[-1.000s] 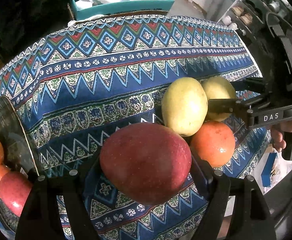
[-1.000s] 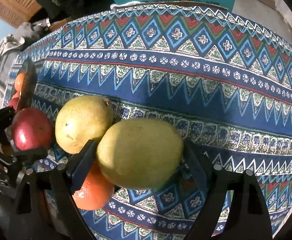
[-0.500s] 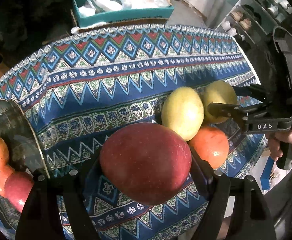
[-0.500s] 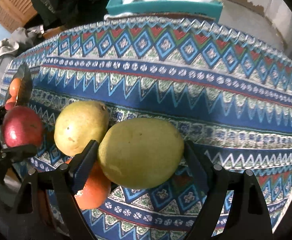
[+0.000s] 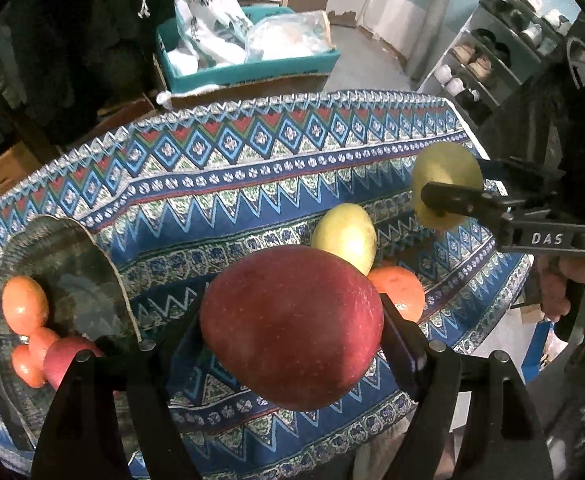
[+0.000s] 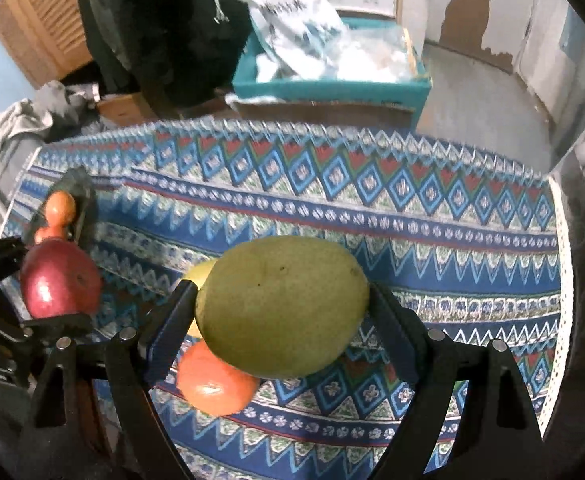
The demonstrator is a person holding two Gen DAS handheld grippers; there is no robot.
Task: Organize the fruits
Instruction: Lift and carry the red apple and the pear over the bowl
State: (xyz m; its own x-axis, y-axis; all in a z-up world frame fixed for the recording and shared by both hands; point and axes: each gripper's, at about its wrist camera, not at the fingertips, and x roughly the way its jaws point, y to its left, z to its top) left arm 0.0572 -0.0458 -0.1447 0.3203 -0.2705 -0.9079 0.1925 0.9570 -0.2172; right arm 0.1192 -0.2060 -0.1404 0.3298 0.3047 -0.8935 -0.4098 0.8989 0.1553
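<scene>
Lived-in home, storage corner or spare room. Table under a patterned blue cloth (image 5: 252, 184) with a zigzag and diamond print. Teal cardboard box (image 5: 252, 68) behind it, stuffed with plastic bags. Open shelf rack (image 5: 492, 52) holding pairs of shoes. Wall with peeling paint (image 6: 468, 24), bare concrete floor. Heap of grey clothing (image 6: 16, 128) beside a slatted wooden door (image 6: 40, 20)

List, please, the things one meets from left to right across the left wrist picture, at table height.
Oranges on the glass plate → glass plate → red apple held in the left claw → orange on the cloth → green-yellow fruit held in the right claw.
</scene>
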